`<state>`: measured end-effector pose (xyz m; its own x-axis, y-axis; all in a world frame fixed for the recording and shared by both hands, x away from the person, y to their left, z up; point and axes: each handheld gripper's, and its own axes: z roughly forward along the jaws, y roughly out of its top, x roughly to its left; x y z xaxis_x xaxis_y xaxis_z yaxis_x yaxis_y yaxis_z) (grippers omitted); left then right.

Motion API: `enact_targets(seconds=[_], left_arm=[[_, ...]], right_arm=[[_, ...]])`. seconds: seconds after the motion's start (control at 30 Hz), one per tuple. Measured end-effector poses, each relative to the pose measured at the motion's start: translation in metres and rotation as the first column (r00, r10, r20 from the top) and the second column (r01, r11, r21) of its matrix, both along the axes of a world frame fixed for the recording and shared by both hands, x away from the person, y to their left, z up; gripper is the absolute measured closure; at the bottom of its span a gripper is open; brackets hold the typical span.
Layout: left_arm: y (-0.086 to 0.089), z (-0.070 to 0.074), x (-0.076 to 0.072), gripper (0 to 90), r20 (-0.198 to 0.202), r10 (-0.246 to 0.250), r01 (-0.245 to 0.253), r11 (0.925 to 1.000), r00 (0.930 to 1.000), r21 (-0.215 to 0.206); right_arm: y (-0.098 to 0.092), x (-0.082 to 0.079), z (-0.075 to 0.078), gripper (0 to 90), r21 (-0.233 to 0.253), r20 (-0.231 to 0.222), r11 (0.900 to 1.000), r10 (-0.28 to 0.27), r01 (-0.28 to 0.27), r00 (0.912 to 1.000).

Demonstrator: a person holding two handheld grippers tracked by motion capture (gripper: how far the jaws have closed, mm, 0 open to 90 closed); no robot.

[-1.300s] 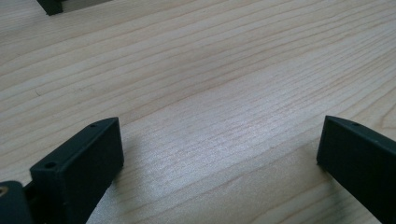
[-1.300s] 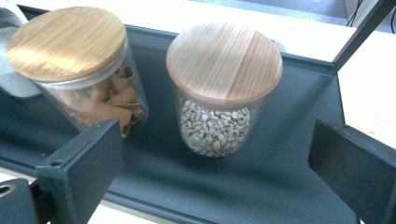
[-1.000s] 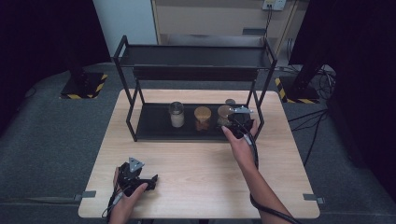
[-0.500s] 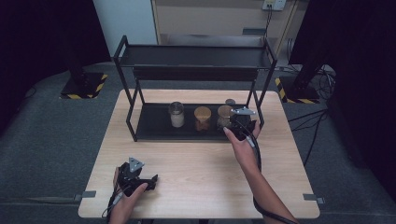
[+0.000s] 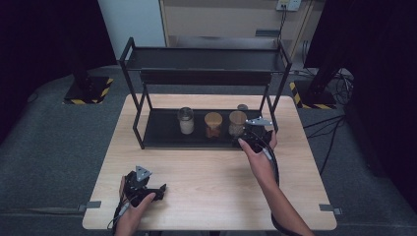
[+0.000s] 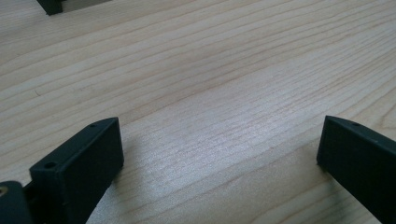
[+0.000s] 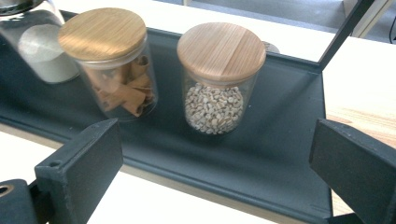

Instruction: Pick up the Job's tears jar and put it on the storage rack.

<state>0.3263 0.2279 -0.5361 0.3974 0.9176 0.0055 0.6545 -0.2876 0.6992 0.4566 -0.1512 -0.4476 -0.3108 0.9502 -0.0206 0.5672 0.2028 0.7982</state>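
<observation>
We see a wooden table [image 5: 206, 172] with a black two-tier rack [image 5: 204, 78] standing on its far half; on the rack's lower shelf [image 7: 261, 154] three glass jars stand in a row, well clear of each other; at the left a jar of white powder [image 5: 186, 120], in the middle a jar of brown sticks [image 5: 213, 125] under a wooden lid, at the right a jar of pale grains [image 5: 237, 123] under a like lid; behind the grain jar we glimpse a small dark round thing [image 5: 242, 107], too small for us to tell what it is. The right gripper [image 5: 252, 136] is held at the shelf's front edge, just beside the grain jar; in the right gripper view its jaws stand wide apart and empty, and the grain jar sits ahead of them, between their lines but not between the jaws, with the stick jar ahead of the left jaw; nothing touches either jaw. The left gripper [image 5: 147, 189] lies low at the table's near left corner, held in the left hand [image 5: 132, 209]; in the left gripper view its jaws are spread wide over bare wood, grasping nothing.
</observation>
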Motion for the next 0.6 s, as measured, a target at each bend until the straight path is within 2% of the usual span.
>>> enact_targets(seconds=[0.3,0.6], left_arm=[[0.000,0.000,0.000,0.0,0.000,0.000,0.000,1.0000,1.0000,0.000],[0.000,0.000,0.000,0.0,-0.001,0.000,0.000,1.0000,1.0000,-0.001]], right_arm=[[0.002,-0.011,0.000,2.8,-0.008,0.010,1.000,0.026,-0.025,0.9996],[-0.001,-0.016,-0.005,2.8,-0.010,0.003,1.000,0.028,-0.028,0.9996]])
